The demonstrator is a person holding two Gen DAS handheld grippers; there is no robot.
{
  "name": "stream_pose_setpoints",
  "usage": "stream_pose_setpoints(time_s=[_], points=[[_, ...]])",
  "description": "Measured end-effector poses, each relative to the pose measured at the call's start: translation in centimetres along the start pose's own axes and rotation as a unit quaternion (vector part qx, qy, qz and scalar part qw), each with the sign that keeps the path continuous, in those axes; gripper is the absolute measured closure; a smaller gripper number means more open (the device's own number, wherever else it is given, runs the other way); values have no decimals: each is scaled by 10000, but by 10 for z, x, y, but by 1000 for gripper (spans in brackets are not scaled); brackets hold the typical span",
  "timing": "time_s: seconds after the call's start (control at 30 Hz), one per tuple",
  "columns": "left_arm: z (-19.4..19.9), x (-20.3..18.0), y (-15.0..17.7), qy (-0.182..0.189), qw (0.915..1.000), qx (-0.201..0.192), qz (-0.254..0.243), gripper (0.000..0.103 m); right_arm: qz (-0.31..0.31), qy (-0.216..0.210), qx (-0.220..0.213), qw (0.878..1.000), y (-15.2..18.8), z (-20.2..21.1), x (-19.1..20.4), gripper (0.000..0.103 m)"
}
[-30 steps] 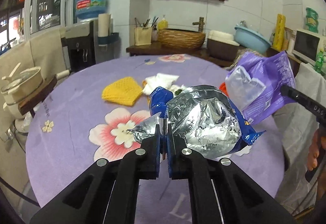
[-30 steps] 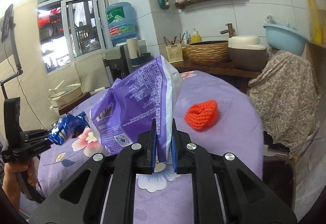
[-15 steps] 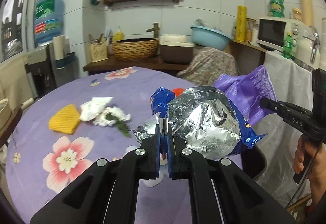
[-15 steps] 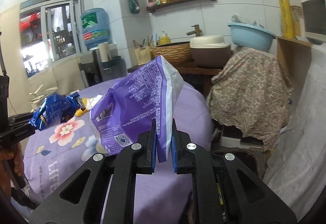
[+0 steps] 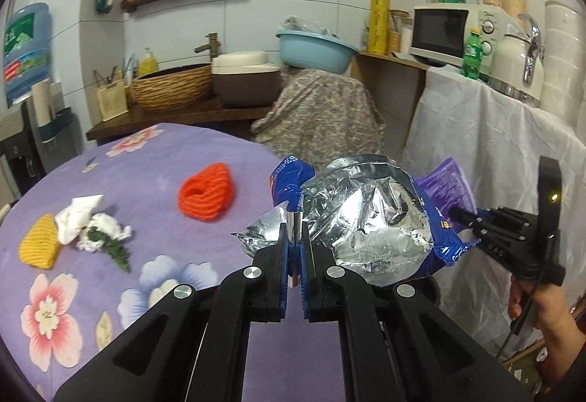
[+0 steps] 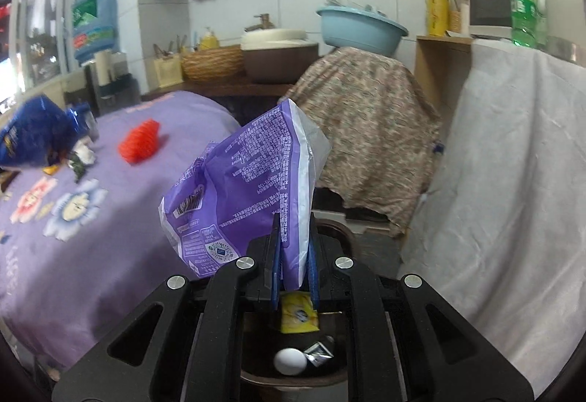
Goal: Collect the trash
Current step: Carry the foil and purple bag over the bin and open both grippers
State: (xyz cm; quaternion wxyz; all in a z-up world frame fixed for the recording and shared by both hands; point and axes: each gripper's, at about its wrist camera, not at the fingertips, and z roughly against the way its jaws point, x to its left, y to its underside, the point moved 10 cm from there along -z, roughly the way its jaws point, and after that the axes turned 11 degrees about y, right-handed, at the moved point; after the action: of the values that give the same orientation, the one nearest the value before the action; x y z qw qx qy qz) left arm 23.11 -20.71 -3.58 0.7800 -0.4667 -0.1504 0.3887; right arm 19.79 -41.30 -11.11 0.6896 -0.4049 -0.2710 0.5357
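My left gripper [image 5: 294, 248] is shut on a crumpled blue snack bag with a silver foil inside [image 5: 366, 219], held above the table's right edge. My right gripper [image 6: 292, 252] is shut on a purple snack bag [image 6: 249, 182], held over a dark round bin [image 6: 293, 361] on the floor. The bin holds a yellow packet [image 6: 298, 317], a white egg-like ball [image 6: 290, 361] and a foil scrap. The blue bag also shows at the left of the right wrist view [image 6: 29, 142]. White tissue with green sprigs [image 5: 91, 230] lies on the purple floral tablecloth [image 5: 146, 164].
An orange knitted piece [image 5: 206, 195] and a yellow knitted piece [image 5: 38, 247] lie on the table. A white-draped counter [image 6: 512, 164] stands right of the bin, a floral-covered object [image 6: 366, 116] behind it. A wooden sideboard with basket and sink [image 5: 172, 90] runs along the wall.
Both grippers have swung right, off the table toward the floor bin. The purple bag now hangs over the bin. Both bags stay gripped.
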Motion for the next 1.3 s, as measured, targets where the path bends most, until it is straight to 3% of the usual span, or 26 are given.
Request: stream_pose_setpoints(time_s=[0.13, 0.63, 0.7, 0.77, 0.8, 1.1, 1.17, 1.3], points=[[-15, -18, -4, 275, 9996, 65, 85, 97, 244, 329, 271, 9988, 23, -22, -13, 90], [-62, -63, 7, 762, 9961, 443, 89, 97, 569, 674, 1573, 9836, 118, -130, -16, 90], [-70, -70, 11, 850, 9951, 502, 94, 97, 468, 590, 1687, 9828, 126, -138, -14, 81], [-78, -75, 17, 936, 9937, 614, 115, 97, 263, 549, 1737, 9829, 132, -140, -13, 49], [-85, -78, 23, 979, 9927, 696, 128, 97, 188, 520, 1676, 9843, 132, -138, -11, 43], [-138, -104, 54, 1071, 9863, 1256, 40, 97, -36, 757, 1325, 9883, 124, -99, -23, 38], [-153, -105, 61, 1004, 9854, 1378, 30, 97, -140, 815, 1201, 9893, 121, -86, -31, 32], [-178, -103, 77, 904, 9824, 1633, 73, 97, -148, 1093, 1003, 9888, 121, -61, -49, 29]])
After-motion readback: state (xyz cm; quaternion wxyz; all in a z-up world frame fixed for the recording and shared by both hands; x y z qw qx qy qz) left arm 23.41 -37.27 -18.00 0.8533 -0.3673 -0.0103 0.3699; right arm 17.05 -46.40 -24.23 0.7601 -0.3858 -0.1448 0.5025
